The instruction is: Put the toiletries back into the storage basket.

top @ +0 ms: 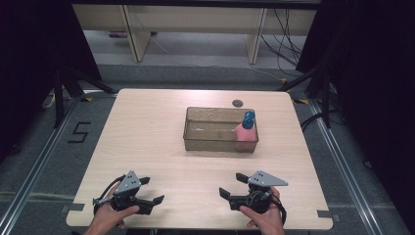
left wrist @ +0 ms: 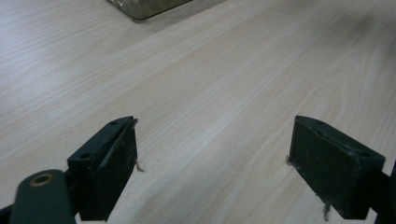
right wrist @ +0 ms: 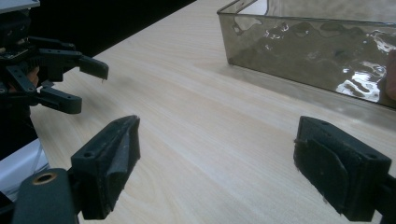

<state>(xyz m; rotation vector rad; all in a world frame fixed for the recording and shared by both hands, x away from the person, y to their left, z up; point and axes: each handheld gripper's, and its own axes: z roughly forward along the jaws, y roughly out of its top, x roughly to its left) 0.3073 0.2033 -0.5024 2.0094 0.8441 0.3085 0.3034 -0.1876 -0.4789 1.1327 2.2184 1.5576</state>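
Note:
A smoky clear bin (top: 215, 142) stands on the wooden table (top: 147, 137), a little right of centre. Inside its right end stands a pink bottle (top: 246, 134) with a blue cap (top: 249, 119). My left gripper (top: 152, 190) rests open near the front left edge, with nothing between its jaws. My right gripper (top: 232, 184) sits open at the front right, also without anything in it. In the left gripper view the gripper (left wrist: 212, 163) spans bare wood, with a bin corner (left wrist: 144, 7) far ahead. In the right gripper view the gripper (right wrist: 215, 163) faces the bin (right wrist: 317, 51), and the left gripper (right wrist: 88, 86) shows at the left.
A small dark round disc (top: 237, 103) lies on the table behind the bin. Black stands (top: 61, 93) and dark curtains flank the table. Pale desks (top: 195, 24) and cables stand beyond it. A "5" mark (top: 78, 132) is on the floor at the left.

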